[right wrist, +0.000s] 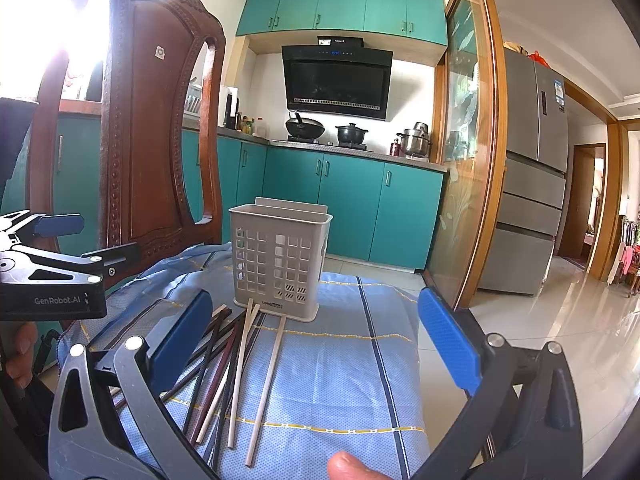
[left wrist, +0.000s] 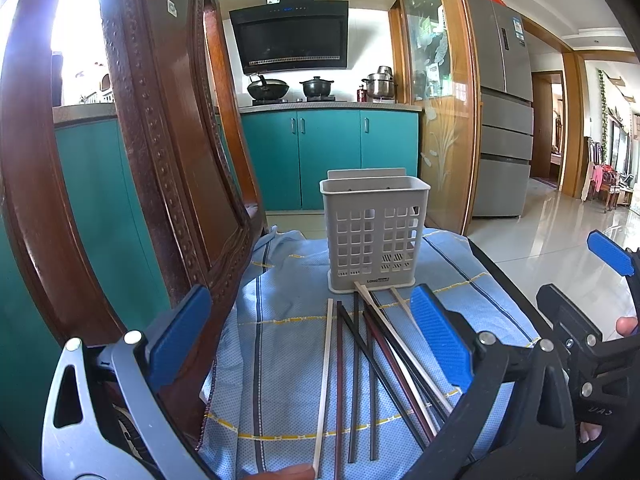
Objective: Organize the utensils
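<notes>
A loose bunch of chopsticks (left wrist: 372,364) lies flat on the blue checked cloth (left wrist: 280,360) covering the desk, long axes running away from the person toward the grey slotted holder (left wrist: 374,236), which stands upright just beyond their far tips; a couple of tips touch its base. The left hand-held gripper (left wrist: 310,344) hovers with its blue pads spread wide, holding nothing, and the chopsticks lie straight ahead between its fingers. The right hand-held gripper (right wrist: 320,344) is likewise agape and empty; from it the bunch sits ahead and to the left, with one pale chopstick (right wrist: 267,388) lying apart nearest its centre. The left looks better lined up with the main bunch. The near ends run under the gripper frames, so the exact count is hard to make out, and the inside of the holder is not visible.
</notes>
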`<state>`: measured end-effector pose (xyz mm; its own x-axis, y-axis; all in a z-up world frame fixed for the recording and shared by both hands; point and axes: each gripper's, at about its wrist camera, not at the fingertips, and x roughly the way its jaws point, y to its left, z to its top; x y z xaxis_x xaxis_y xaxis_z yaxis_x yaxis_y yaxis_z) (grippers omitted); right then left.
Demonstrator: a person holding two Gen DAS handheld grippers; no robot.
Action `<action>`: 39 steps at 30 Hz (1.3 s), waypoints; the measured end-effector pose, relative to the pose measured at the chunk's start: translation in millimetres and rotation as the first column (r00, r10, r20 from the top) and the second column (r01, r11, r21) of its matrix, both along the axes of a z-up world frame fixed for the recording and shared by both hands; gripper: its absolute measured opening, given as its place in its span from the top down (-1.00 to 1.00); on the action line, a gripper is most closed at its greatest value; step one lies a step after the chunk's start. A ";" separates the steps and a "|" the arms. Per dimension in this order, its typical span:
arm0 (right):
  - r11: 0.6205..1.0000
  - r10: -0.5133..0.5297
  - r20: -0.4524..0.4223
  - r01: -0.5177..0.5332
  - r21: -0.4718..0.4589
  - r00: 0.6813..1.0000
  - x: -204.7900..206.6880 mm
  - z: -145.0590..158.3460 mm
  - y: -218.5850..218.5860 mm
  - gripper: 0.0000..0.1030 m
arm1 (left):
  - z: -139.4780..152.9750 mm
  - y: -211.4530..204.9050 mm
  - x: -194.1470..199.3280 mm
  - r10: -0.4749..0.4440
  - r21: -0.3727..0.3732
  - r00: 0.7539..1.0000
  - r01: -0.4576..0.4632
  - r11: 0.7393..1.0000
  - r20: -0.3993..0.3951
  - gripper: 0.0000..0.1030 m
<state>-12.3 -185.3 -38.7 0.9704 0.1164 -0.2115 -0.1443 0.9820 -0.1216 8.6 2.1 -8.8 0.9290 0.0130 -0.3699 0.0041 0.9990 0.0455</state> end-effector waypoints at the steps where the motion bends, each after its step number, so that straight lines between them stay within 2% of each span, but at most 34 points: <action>1: 1.000 -0.001 0.000 0.001 -0.001 1.000 0.1 0.2 0.3 -0.95 | 0.1 0.0 -0.1 -0.001 0.000 1.000 0.001 1.000 0.001 -0.93; 39: 1.000 0.005 0.010 -0.005 -0.009 1.000 -2.7 1.8 3.1 -0.95 | -7.8 -3.8 2.9 -0.004 0.009 1.000 0.004 1.000 -0.013 -0.93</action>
